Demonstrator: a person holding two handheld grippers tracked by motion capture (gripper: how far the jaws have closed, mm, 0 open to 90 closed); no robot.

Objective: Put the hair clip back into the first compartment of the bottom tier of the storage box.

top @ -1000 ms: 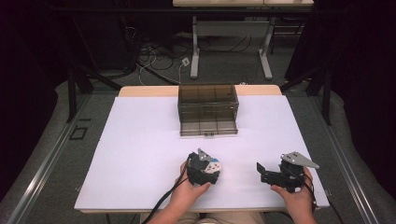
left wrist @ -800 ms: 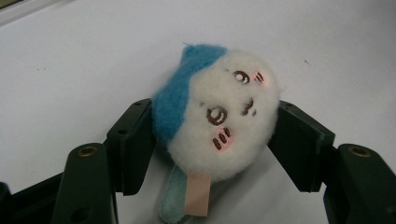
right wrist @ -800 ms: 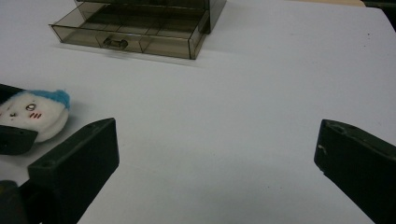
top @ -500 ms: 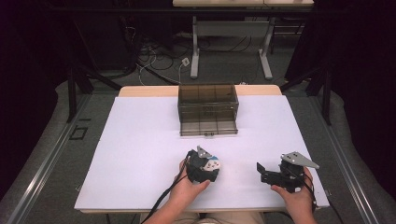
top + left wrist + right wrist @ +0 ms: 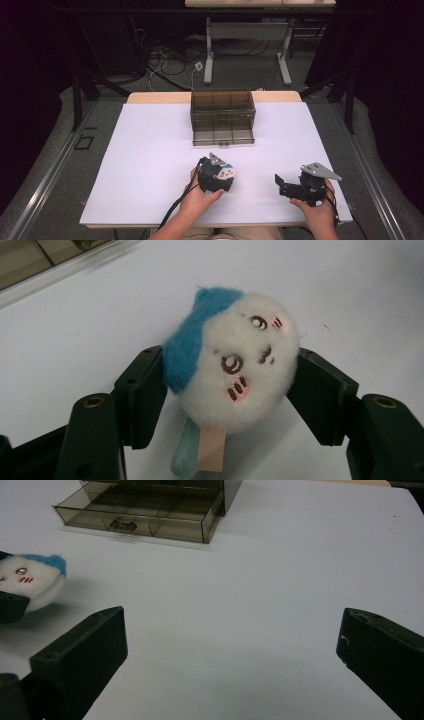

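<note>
No readable text, label, brand, number or sign appears on anything here.

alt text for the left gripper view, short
The left gripper is shut on a round white plush toy with a blue patch, embroidered face and pink cheeks, one black jaw pressing each side. Under it lies the white table.
</note>
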